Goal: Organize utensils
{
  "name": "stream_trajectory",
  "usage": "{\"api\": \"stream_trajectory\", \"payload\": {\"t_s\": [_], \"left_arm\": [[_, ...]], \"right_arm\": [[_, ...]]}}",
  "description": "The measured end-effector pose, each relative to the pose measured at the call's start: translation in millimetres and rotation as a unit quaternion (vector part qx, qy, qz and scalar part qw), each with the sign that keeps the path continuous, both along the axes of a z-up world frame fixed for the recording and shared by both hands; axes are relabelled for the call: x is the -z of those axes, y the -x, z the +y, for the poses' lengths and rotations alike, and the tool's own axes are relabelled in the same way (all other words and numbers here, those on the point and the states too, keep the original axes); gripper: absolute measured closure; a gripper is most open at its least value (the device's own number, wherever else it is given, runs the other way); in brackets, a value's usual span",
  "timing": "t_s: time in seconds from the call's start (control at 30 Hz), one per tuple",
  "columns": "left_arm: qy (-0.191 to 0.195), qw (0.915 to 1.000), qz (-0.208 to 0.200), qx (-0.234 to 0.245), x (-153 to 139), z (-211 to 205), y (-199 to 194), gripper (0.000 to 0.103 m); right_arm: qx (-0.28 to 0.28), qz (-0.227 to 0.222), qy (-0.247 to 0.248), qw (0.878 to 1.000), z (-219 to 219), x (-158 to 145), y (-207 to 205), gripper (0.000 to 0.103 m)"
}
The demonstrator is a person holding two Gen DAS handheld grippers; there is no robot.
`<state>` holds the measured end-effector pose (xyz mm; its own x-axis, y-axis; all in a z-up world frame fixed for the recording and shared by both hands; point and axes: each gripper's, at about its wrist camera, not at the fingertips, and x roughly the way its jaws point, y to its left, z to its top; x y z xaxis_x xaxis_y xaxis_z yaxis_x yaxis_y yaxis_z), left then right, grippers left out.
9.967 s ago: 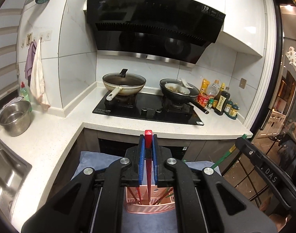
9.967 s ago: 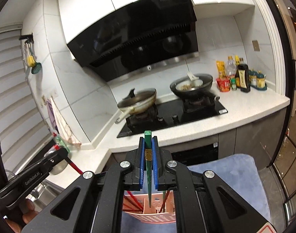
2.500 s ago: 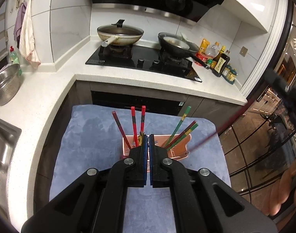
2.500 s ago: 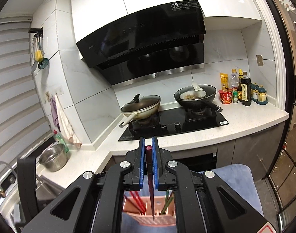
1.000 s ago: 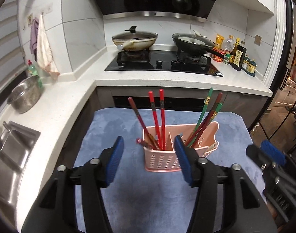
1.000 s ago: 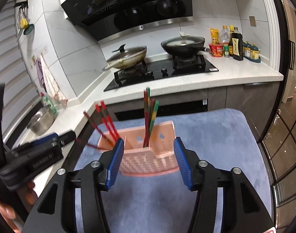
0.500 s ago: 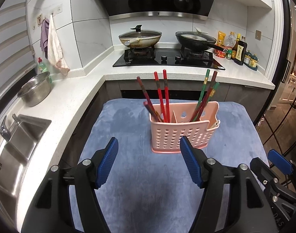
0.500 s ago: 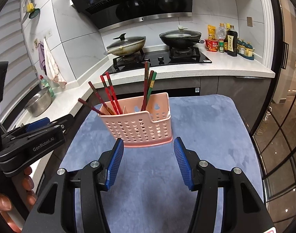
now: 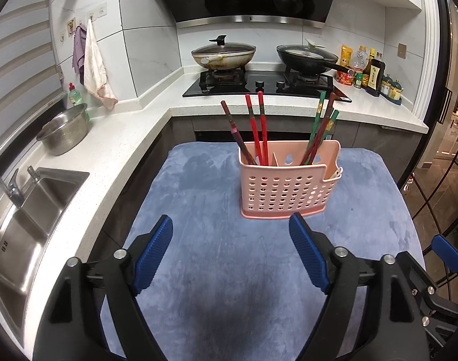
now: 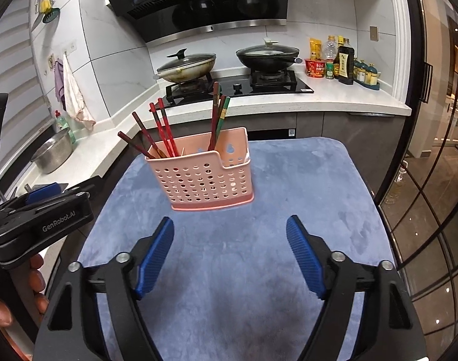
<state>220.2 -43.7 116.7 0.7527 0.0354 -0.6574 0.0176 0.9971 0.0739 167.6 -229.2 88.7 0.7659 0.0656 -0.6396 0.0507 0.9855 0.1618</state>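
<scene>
A pink basket (image 9: 289, 186) of upright chopsticks (image 9: 254, 126) stands near the far edge of the blue mat (image 9: 229, 270), straight ahead of the left gripper (image 9: 230, 252) and right gripper (image 10: 229, 252), both just opened wide and empty, about equally near.

Two lidded pans (image 9: 223, 55) (image 9: 307, 57) sit on the hob (image 9: 265, 85); a steel bowl (image 9: 63, 132) stands near the sink (image 9: 27, 210).
</scene>
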Motion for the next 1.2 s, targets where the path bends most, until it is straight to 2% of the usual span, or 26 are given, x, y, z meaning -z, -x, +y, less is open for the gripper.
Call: {"api": "stream_trajectory", "payload": {"t_s": [0.13,0.63,0.67,0.7,1.2], "left_arm": [[-0.001,1.0,0.0,-0.004,0.9,-0.2,6.0,0.022],[-0.008,0.9998,0.007,-0.018,10.2,5.7,14.4,0.009],[-0.007,0.9998,0.01,-0.018,11.3,6.2,14.0,0.009],[-0.006,0.9997,0.012,-0.021,12.6,7.4,13.8,0.009],[-0.001,0.9995,0.015,-0.026,14.4,11.2,13.0,0.009]], "right_arm": [[0.0,0.0,0.008,1.0,2.2,-1.4,3.6,0.02],[0.003,0.0,0.025,1.0,1.8,-1.0,6.5,0.015],[0.004,0.0,0.026,1.0,1.8,-0.8,6.3,0.008],[0.004,0.0,0.027,1.0,2.2,-0.7,5.8,0.007],[0.0,-0.002,0.041,0.999,8.3,-1.5,3.8,0.007]]}}
